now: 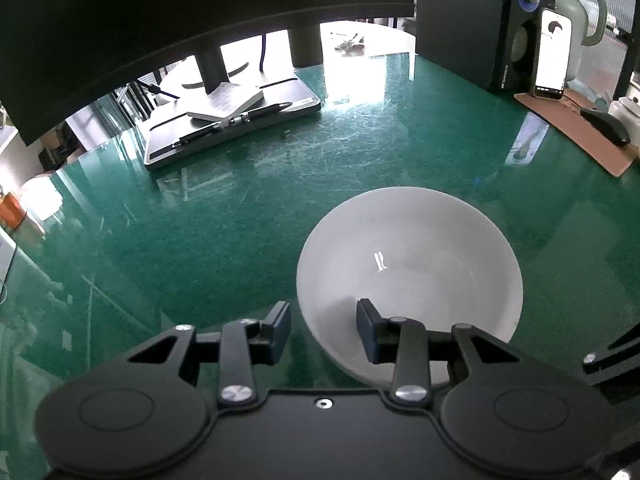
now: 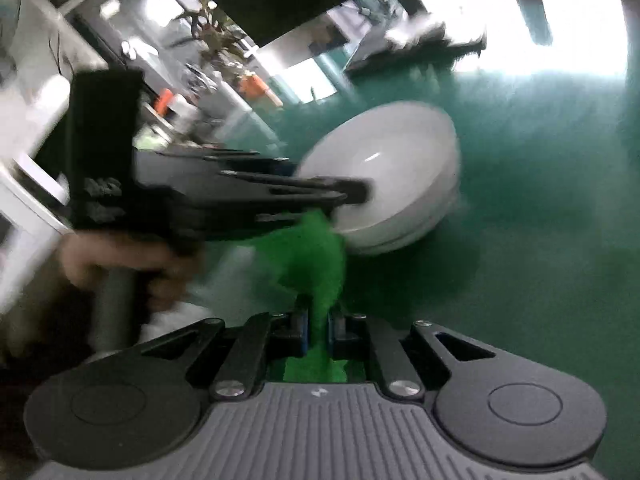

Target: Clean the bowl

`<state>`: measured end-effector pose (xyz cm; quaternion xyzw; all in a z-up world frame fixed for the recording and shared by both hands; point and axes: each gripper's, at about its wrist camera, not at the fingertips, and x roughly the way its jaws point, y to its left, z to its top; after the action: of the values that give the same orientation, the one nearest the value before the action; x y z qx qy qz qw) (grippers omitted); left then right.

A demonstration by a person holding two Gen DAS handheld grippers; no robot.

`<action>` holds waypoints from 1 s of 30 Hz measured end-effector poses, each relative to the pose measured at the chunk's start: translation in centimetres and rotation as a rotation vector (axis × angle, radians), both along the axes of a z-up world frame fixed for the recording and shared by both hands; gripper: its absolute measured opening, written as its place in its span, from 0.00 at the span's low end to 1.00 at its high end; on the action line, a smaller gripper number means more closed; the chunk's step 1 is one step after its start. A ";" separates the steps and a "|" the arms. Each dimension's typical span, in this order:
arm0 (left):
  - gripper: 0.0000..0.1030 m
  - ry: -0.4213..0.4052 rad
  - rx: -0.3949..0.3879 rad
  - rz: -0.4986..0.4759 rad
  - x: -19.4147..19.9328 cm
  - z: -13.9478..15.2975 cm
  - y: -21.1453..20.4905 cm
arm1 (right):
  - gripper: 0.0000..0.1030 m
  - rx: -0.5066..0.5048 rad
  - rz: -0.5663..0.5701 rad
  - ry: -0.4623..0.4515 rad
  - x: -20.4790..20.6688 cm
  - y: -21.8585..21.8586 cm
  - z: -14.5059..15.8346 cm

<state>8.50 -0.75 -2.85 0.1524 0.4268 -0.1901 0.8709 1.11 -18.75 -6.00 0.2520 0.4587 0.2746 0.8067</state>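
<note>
Nearest the right wrist camera, right gripper [image 2: 318,330] pressed together on a bright green cloth [image 2: 316,256], pinching its lower end while the rest bunches upward toward the bowl. Just beyond, white bowl [image 2: 384,176] upright on the green surface [image 2: 540,240], cloth's upper edge at or against its near wall, contact too blurred to settle. Left of the bowl in that view, left gripper [image 2: 352,194] seen side-on, reaching across the rim, with a hand [image 2: 120,264] wrapped around its grey handle lower left; whole view smeared by motion. Close to the left wrist camera, left gripper [image 1: 324,330] spread wide, astride the near rim of the bowl [image 1: 412,264]: one blue-padded finger outside the wall over the surface [image 1: 200,220], the other inside the basin, neither clearly pressing the wall. Bowl interior plain white with a small glint of light. Farther back on the left, a grey tablet [image 1: 236,120] lying flat, carrying a pen [image 1: 232,122] and a monitor stand foot. Farther right, a brown mat [image 1: 568,120] with a dark mouse [image 1: 606,126], and a lit phone [image 1: 552,60] leaning against a black speaker [image 1: 516,28]. Behind those, a pale green kettle [image 1: 576,0]. Overhead at the back, dark underside of a monitor [image 1: 160,12].
</note>
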 end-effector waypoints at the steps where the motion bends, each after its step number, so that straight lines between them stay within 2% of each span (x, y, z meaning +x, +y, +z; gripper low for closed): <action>1: 0.35 -0.001 0.001 0.001 -0.1 0.0 0.0 | 0.08 0.023 -0.059 0.030 0.3 -1.2 -0.4; 5: 0.35 -0.004 0.003 0.005 -0.1 0.0 0.0 | 0.08 0.100 -0.289 0.133 1.4 -5.9 -1.8; 9: 0.35 -0.005 0.003 0.007 -0.2 0.0 0.0 | 0.08 0.051 -0.433 0.069 1.5 -8.2 -1.2; 10: 0.35 -0.006 0.002 0.006 -0.2 0.0 0.0 | 0.08 0.027 -0.431 0.045 1.4 -8.0 -0.8; 13: 0.35 -0.007 0.004 0.007 -0.2 0.0 0.0 | 0.08 -0.049 -0.329 0.017 0.9 -5.6 -0.6; 17: 0.35 -0.007 0.006 0.006 -0.3 0.0 0.0 | 0.10 -0.072 -0.099 -0.016 -0.5 -1.0 -0.5; 20: 0.35 -0.007 0.007 0.003 -0.3 0.1 0.0 | 0.10 -0.091 -0.022 -0.053 -0.8 0.7 0.3; 28: 0.35 -0.006 0.009 -0.006 -0.3 0.1 0.0 | 0.10 -0.241 -0.002 -0.182 -0.5 0.9 1.4; 30: 0.35 -0.006 0.012 -0.009 -0.3 0.1 0.0 | 0.10 -0.292 -0.044 -0.208 -0.2 -0.2 1.6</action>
<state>8.17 -0.80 -2.74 0.1600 0.4246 -0.1911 0.8704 0.88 -18.96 -4.37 0.1122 0.4021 0.2119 0.8836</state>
